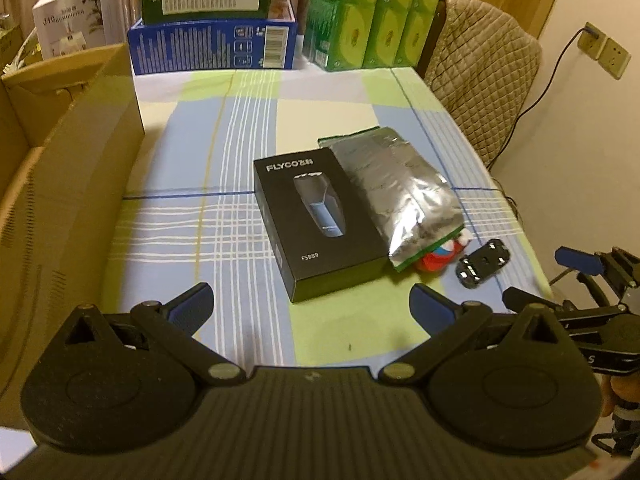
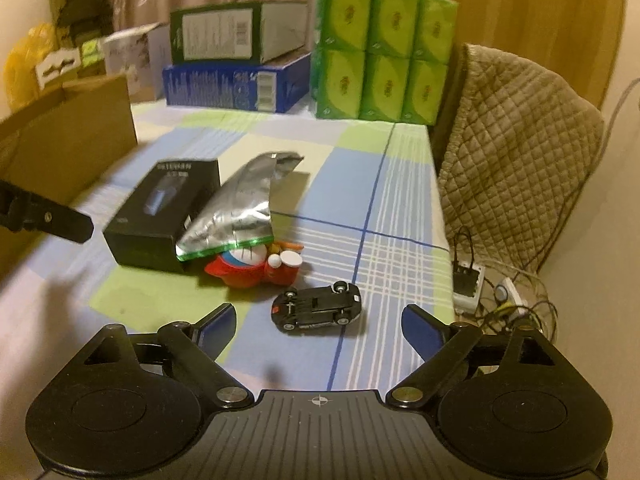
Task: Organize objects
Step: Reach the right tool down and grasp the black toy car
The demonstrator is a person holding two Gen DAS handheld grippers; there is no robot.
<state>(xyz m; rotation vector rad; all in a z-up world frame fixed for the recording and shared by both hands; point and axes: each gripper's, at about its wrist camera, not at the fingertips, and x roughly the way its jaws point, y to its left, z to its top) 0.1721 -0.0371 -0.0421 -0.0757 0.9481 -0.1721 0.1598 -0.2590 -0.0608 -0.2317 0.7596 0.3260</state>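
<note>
Approach phase: both grippers spread wide, nothing held.

Your right gripper (image 2: pixel 318 326) faces the overturned toy car (image 2: pixel 317 307) just ahead; your left gripper (image 1: pixel 310 306) faces the black shaver box (image 1: pixel 316 222). Next, judge alignment, then close on one for the cardboard box (image 1: pixel 68 176).

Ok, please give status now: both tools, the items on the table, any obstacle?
Left tool open, empty, short of black box. Right tool open, empty, toy car upturned just ahead. Foil bag lies over box and red toy.
</note>
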